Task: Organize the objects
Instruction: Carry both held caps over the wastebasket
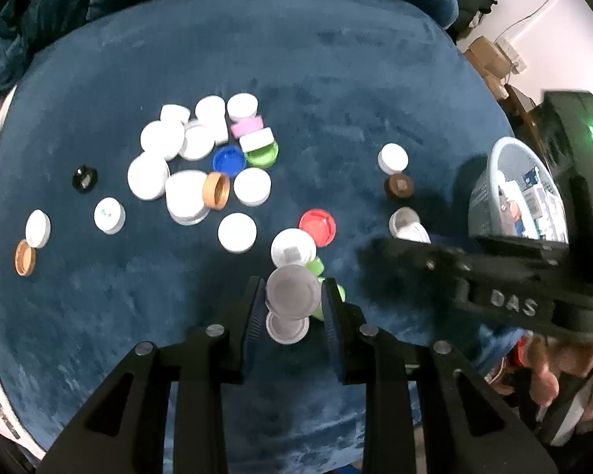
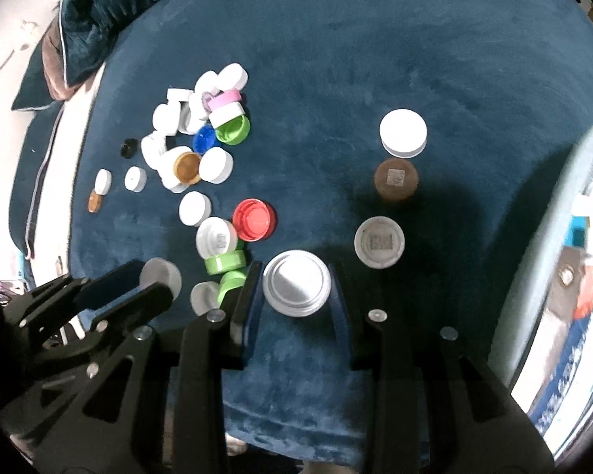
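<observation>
Now we see the left gripper (image 1: 293, 300) clamped on a grey cap (image 1: 292, 291), its flat face turned up toward the camera and its short axis running along the fingers, lifted clear of the blue cloth (image 1: 336, 79). Under it lies another grey cap (image 1: 286, 328), with green caps (image 2: 225, 262) just right of it and a white cap (image 1: 293, 247) and a red cap (image 1: 317, 227) a little farther off. The right gripper (image 2: 296, 296) has its jaws narrow around a white lid (image 2: 296, 282), which sits flat, top up; we cannot tell whether the pads press it. Beyond that lid a row runs away from us: a grey-rimmed cap (image 2: 379, 241), a brown cap (image 2: 396, 178) and a plain white cap (image 2: 403, 133). Far left a heap of caps (image 1: 201, 158) crowds the cloth. A pale basket (image 2: 553, 237) stands at the right edge. Between row and heap the cloth lies open.
</observation>
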A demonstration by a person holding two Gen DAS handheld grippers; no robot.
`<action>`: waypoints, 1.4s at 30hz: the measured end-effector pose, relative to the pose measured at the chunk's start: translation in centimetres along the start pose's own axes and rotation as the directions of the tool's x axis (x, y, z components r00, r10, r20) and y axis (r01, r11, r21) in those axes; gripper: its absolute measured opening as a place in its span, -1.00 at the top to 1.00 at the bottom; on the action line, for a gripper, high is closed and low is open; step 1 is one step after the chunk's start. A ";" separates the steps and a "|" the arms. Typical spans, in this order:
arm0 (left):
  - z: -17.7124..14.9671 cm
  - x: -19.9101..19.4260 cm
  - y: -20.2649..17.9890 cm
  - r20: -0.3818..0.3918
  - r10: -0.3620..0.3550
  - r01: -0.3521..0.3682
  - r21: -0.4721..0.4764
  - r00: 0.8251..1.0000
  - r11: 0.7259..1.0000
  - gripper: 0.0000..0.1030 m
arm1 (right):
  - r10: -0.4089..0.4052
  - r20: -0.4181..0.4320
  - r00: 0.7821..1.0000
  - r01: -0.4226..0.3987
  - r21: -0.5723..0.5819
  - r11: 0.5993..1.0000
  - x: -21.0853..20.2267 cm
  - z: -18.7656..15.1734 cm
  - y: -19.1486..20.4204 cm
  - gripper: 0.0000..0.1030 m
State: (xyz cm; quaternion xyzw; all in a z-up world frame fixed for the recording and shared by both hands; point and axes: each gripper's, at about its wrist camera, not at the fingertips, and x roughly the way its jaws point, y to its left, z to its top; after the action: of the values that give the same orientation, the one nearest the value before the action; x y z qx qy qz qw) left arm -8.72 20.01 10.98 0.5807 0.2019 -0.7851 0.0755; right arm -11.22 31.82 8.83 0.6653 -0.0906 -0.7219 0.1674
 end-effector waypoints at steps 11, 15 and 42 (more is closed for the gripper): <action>1.9 -2.9 -3.9 0.088 -0.016 0.014 0.021 0.996 1.000 0.42 | 0.053 0.223 0.973 -0.068 0.061 0.996 -7.0 -1.6 -2.8 0.34; 2.6 -3.5 -5.9 0.100 -0.035 0.031 0.035 0.994 0.999 0.42 | 0.059 0.296 0.953 -0.093 0.102 0.990 -9.0 -2.6 -4.6 0.34; 0.4 -1.0 1.8 0.030 0.006 -0.004 -0.072 1.000 0.997 0.42 | -0.190 0.032 0.981 0.193 -0.145 0.970 0.9 1.8 1.4 0.02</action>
State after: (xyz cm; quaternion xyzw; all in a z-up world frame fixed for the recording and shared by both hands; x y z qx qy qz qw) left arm -8.12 18.14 11.62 0.5660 0.2273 -0.7860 0.1012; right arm -12.86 30.01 8.62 0.6502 0.0263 -0.7453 0.1449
